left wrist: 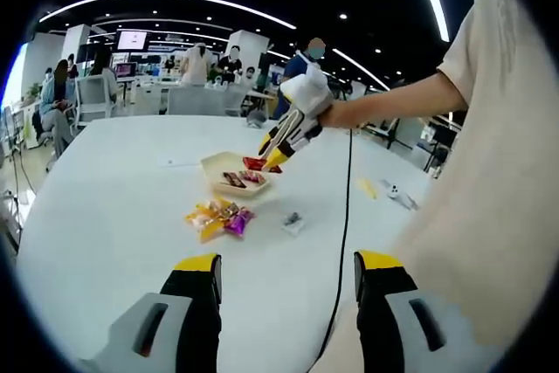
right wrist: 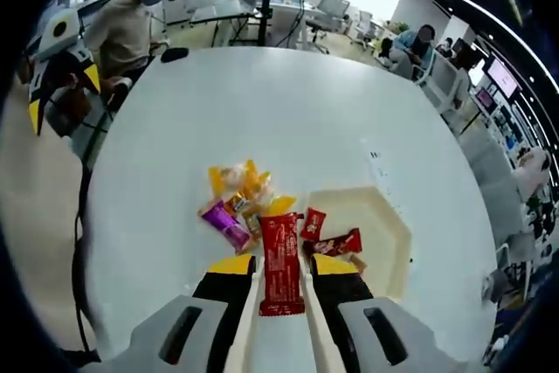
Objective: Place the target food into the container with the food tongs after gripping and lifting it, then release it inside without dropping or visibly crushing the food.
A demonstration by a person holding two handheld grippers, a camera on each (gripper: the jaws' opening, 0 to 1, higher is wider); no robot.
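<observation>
My right gripper (right wrist: 284, 266) is shut on metal food tongs (right wrist: 246, 312), which pinch a long red snack packet (right wrist: 281, 259). The packet hangs by the near-left edge of the cream tray (right wrist: 389, 216), where two small red packets (right wrist: 325, 238) lie. In the left gripper view the right gripper (left wrist: 271, 150) reaches in from the right, and the red packet (left wrist: 254, 163) hovers at the tray's (left wrist: 214, 163) far side. A pile of yellow, orange and purple snacks (left wrist: 218, 217) lies in front of the tray. My left gripper (left wrist: 288, 261) is open, low over the table and holding nothing.
A black cable (left wrist: 342, 216) runs across the round white table (left wrist: 113, 198). A small wrapped item (left wrist: 293, 221) lies right of the pile, and other small items (left wrist: 390, 189) lie farther right. A person's arm and beige shirt (left wrist: 489, 172) take up the right side. Chairs, desks and people stand beyond the table.
</observation>
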